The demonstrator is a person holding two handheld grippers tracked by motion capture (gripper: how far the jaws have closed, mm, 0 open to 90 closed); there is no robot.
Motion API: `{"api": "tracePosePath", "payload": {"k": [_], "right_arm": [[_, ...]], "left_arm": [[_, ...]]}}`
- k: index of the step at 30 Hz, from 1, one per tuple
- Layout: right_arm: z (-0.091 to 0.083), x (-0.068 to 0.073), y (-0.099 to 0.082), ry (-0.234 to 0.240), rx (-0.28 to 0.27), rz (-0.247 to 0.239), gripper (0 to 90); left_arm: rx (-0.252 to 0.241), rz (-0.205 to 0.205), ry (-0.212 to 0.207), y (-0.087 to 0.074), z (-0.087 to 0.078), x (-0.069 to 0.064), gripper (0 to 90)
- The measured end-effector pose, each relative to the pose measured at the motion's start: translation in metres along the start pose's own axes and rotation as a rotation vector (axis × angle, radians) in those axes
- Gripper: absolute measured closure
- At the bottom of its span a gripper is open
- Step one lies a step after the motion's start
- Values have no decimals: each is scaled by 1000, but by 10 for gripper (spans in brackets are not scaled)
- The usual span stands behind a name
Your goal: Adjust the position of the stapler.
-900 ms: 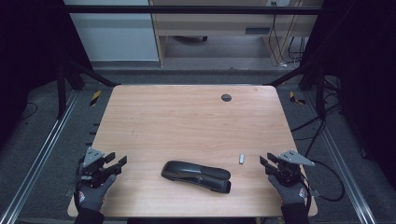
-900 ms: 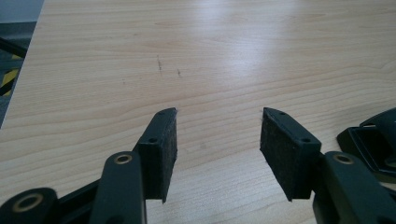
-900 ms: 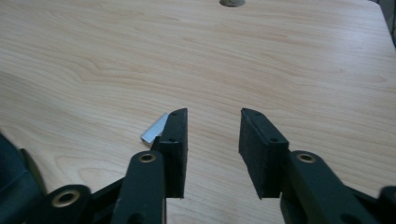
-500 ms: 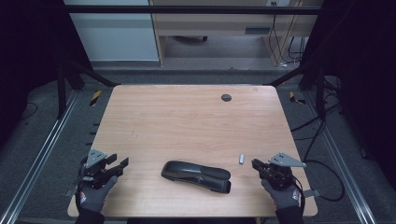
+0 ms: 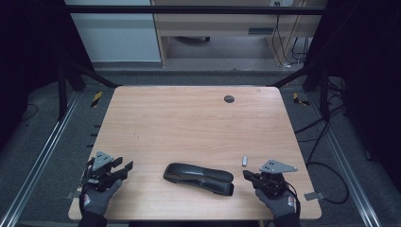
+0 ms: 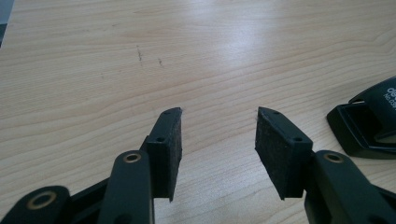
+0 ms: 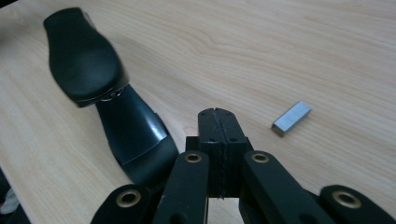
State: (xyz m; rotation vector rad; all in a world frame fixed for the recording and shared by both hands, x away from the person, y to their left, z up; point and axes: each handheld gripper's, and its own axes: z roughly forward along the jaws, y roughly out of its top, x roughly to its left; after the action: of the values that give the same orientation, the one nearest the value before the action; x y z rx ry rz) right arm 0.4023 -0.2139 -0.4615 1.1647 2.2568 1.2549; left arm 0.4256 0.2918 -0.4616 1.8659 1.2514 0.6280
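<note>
On the tabletop [image 5: 189, 118] we see the black stapler [image 5: 198, 178] lying near the front edge where it lay before, between our hands. Our right tongs [image 5: 248, 175], clenched with nothing between them, have moved in toward its end. Our left tongs [image 5: 124, 168] stand released, well apart from it. The small block of staples [image 5: 244, 161] has not moved.
</note>
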Motion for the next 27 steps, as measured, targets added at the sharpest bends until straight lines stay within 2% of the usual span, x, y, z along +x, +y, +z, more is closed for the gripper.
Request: {"api": "tracePosePath", "payload": {"k": [5, 14, 27], "right_arm": [[3, 9, -2, 26, 13, -18, 900], [11, 23, -6, 65, 47, -33, 900], [29, 44, -12, 130, 110, -68, 900]], "left_arm": [[-2, 6, 17, 1, -1, -1, 479], [6, -2, 21, 0, 0, 0, 412], [2, -8, 28, 0, 0, 0, 376]]}}
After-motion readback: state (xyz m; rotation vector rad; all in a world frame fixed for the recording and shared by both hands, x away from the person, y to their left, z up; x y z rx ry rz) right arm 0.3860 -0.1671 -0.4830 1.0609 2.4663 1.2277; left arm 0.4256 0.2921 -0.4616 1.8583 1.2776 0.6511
